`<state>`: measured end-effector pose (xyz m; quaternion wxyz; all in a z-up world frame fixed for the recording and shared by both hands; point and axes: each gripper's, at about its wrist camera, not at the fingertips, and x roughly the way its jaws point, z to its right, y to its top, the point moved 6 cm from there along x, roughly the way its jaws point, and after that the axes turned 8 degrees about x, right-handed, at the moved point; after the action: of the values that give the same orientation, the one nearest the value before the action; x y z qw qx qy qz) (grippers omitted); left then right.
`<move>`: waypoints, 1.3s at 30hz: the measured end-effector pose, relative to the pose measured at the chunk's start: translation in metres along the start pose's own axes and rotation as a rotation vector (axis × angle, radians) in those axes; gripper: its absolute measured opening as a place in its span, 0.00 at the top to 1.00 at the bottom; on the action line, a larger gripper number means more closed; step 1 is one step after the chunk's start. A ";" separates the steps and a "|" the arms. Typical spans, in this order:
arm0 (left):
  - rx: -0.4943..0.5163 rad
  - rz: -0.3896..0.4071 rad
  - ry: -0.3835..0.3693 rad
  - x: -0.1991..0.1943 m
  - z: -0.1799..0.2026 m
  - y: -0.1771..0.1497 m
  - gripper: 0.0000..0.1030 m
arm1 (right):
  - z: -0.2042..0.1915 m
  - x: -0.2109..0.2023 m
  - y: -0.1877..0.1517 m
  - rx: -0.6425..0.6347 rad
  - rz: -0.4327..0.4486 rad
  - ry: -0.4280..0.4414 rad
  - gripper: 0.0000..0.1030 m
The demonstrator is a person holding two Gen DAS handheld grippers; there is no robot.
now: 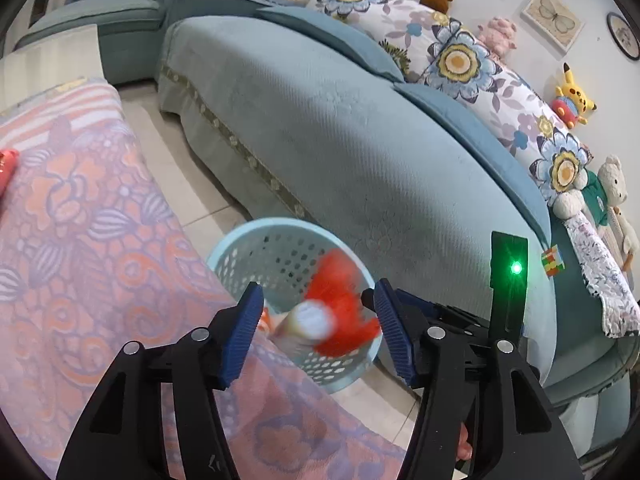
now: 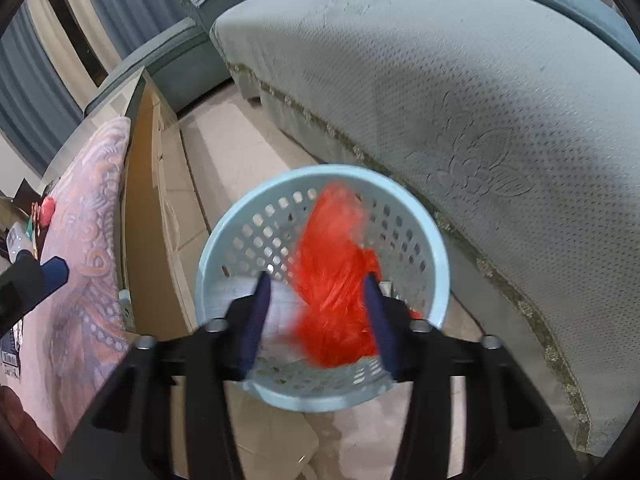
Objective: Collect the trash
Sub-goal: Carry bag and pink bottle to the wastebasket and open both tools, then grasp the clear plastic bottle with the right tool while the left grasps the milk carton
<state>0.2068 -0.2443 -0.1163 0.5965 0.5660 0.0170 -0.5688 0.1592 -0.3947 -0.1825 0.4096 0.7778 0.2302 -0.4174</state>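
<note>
Blurring red and crumpled point(image 2: 336, 276) between the blue pads, over the mouth of the pale-blue perforated basket point(image 2: 224, 236); looks like a thin plastic bag or wrapper, bright orange-red, streaked with motion, edges too smeared to tell more. Shows in the left wrist view as the same red bag point(image 1: 340, 304), with a whitish round blob point(image 1: 310, 320) in front of it, too blurred to name.

Standing on the pale tiled floor, that basket point(image 1: 240, 248), wedged between the flowered pink-and-lilac cloth point(image 1: 80, 200) and the long teal sofa point(image 1: 340, 140).

Gaping wide, right gripper point(image 2: 316, 312), jaws spread on either side of the red bag; right pad point(image 2: 376, 320) seems to brush the plastic, though cannot tell whether anything is truly pinched. Hanging directly above the basket rim.

Spread apart too, left gripper point(image 1: 316, 332), clamping nothing, jaws framing the basket and the bag from above the cloth's edge. Poking in at the far left of the right wrist view, one blue-tipped finger point(image 2: 54, 274) over the cloth.
</note>
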 end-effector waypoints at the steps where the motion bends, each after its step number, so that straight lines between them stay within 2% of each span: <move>1: -0.005 0.006 -0.002 -0.003 -0.001 0.001 0.46 | 0.001 -0.004 0.000 -0.001 0.008 -0.001 0.52; 4: -0.013 0.026 0.003 -0.015 -0.004 0.003 0.46 | -0.001 -0.016 0.001 -0.003 0.027 0.009 0.52; 10: -0.016 0.074 0.021 -0.053 -0.008 0.005 0.46 | -0.032 -0.055 0.005 -0.061 0.096 0.044 0.52; 12: -0.020 0.101 0.034 -0.074 -0.011 0.006 0.45 | -0.050 -0.071 0.007 -0.089 0.129 0.069 0.52; 18: -0.081 0.186 0.079 -0.152 -0.039 -0.003 0.35 | -0.126 -0.118 0.000 -0.202 0.219 0.209 0.52; 23: -0.128 0.253 0.223 -0.218 -0.081 -0.027 0.24 | -0.188 -0.135 -0.020 -0.314 0.251 0.314 0.52; 27: -0.226 0.289 0.326 -0.259 -0.128 -0.054 0.22 | -0.235 -0.134 -0.035 -0.399 0.248 0.369 0.52; 31: -0.316 0.308 0.497 -0.293 -0.177 -0.081 0.20 | -0.275 -0.128 -0.049 -0.460 0.242 0.412 0.52; 35: -0.382 0.269 0.612 -0.301 -0.214 -0.103 0.19 | -0.311 -0.115 -0.066 -0.526 0.237 0.432 0.52; 39: -0.459 0.226 0.618 -0.293 -0.240 -0.120 0.19 | -0.344 -0.095 -0.080 -0.589 0.218 0.438 0.52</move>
<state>0.1697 0.1502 -0.0865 0.7331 0.5608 0.2597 -0.2839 0.2099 -0.0665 -0.0302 0.5985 0.7176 0.3382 -0.1114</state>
